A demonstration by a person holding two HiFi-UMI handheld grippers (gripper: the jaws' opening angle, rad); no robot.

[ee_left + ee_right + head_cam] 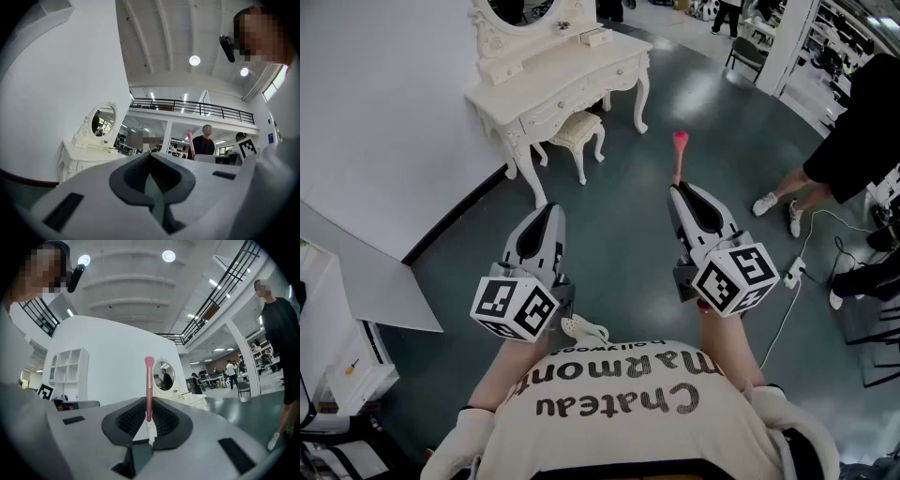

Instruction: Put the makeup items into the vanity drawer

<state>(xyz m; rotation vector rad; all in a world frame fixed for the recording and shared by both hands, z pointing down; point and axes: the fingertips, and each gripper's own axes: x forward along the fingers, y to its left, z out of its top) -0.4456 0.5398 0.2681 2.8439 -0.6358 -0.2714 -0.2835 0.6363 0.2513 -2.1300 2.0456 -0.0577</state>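
A white carved vanity (pixel 567 80) with an oval mirror stands against the wall far ahead; its drawers look closed. My right gripper (pixel 678 188) is shut on a pink makeup brush (pixel 679 155), which sticks out forward past the jaws, bristles away from me. In the right gripper view the makeup brush (pixel 149 383) stands upright between the pads of the right gripper (pixel 148 403), with the vanity (pixel 190 401) beyond. My left gripper (pixel 551 210) is shut with nothing in it. The left gripper view shows the left gripper (pixel 151 158) with the vanity (pixel 86 152) far off to the left.
A cushioned stool (pixel 577 132) sits under the vanity. A person in black (pixel 853 131) stands at the right, by a power strip and cable (pixel 793 273) on the dark floor. A white shelf unit (pixel 342 361) is at the near left, a chair (pixel 748 52) far back.
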